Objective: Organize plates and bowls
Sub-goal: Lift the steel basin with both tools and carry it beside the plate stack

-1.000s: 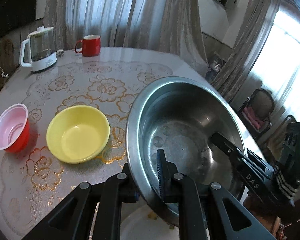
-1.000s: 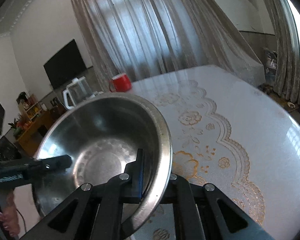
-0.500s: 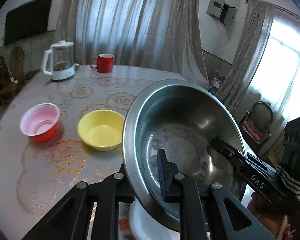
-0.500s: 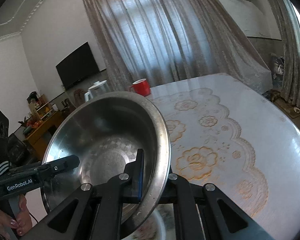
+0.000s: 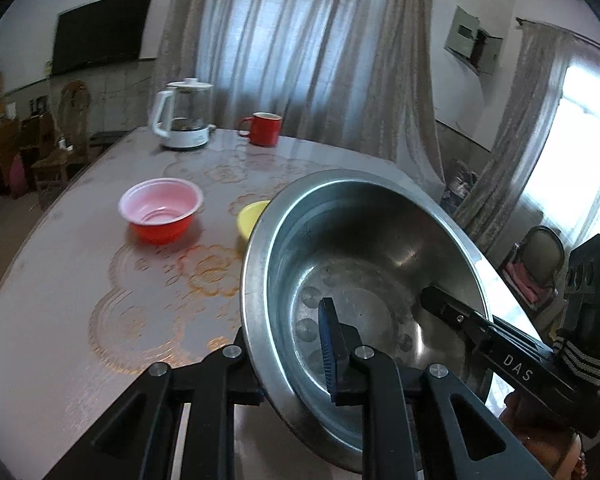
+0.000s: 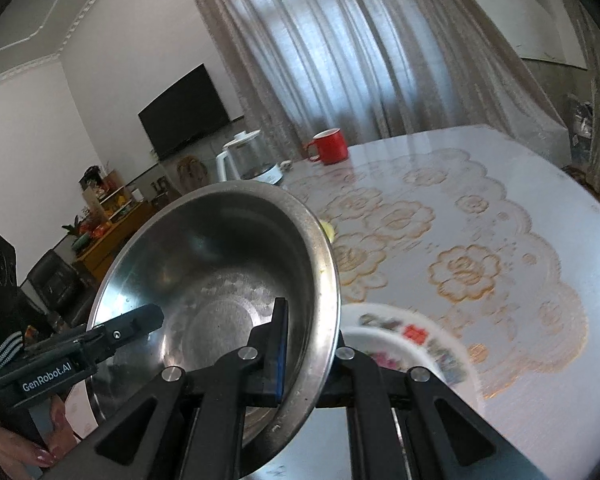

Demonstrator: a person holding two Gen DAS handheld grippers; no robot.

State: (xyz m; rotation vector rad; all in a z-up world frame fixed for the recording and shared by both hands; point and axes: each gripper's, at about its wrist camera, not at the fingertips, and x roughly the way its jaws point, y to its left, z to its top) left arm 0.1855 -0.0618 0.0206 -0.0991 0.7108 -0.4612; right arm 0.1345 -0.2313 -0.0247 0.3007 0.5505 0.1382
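A person held one big steel bowl (image 5: 364,264) up over the near edge of the table (image 5: 80,280), tilted, with a gripper on each side of its rim.

Going from left to right, there was one pink and red bowl (image 5: 160,210) toward the left edge of the table. Next to it sat one yellow bowl (image 5: 251,218), and the steel bowl hid most of it. At the far edge stood one white kettle (image 5: 182,116) and, just to its right, one red mug (image 5: 263,129). One flowered plate (image 6: 412,350) lay near the front edge, partly under the steel bowl and a bit blurry.

The left gripper (image 5: 288,360) had the bowl's left rim between its two fingers, one inside the bowl and one outside. Its jaws were slowly opening, and I could not tell if the pads were pressing on the rim. The right gripper (image 6: 306,354) was clamped tight on the bowl's right rim, with its blue pad inside the bowl.

Behind the table hung long grey curtains (image 5: 300,60). One dark TV (image 5: 100,30) was on the wall to the left. The steel bowl stood in the way of the middle of the table in both views.
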